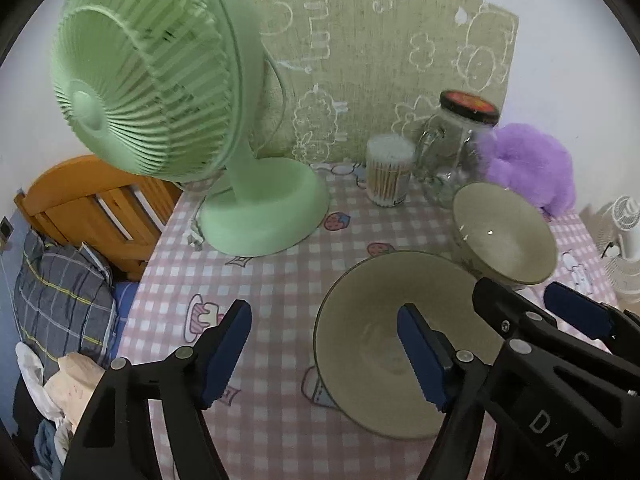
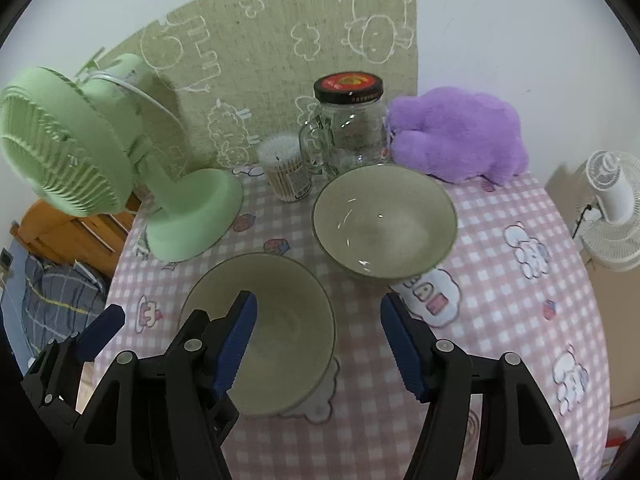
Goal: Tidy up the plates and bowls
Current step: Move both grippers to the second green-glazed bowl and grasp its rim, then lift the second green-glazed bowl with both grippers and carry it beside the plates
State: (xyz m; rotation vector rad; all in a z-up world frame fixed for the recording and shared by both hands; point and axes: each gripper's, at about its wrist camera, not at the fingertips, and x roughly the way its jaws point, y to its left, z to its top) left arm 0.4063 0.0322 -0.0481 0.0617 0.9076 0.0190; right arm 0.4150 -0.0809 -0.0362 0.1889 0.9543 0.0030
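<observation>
Two olive-beige bowls stand on the pink checked tablecloth. The near bowl [image 1: 372, 332] [image 2: 280, 320] sits in front; the far bowl [image 1: 504, 232] [image 2: 384, 220] stands behind it to the right. My left gripper [image 1: 324, 344] is open, its right finger over the near bowl's inside, its left finger outside the rim to the left. My right gripper [image 2: 316, 336] is open; its left finger is over the near bowl and its right finger over the cloth. The right gripper's fingers [image 1: 576, 312] also show in the left wrist view.
A green desk fan [image 1: 160, 92] [image 2: 80, 152] stands at the left back. A cotton swab tub [image 1: 390, 170] [image 2: 286, 172], a glass jar with black lid [image 1: 456, 148] [image 2: 348, 128] and a purple plush toy [image 1: 532, 164] [image 2: 456, 136] line the back. A bed lies left, a white fan [image 2: 612, 208] right.
</observation>
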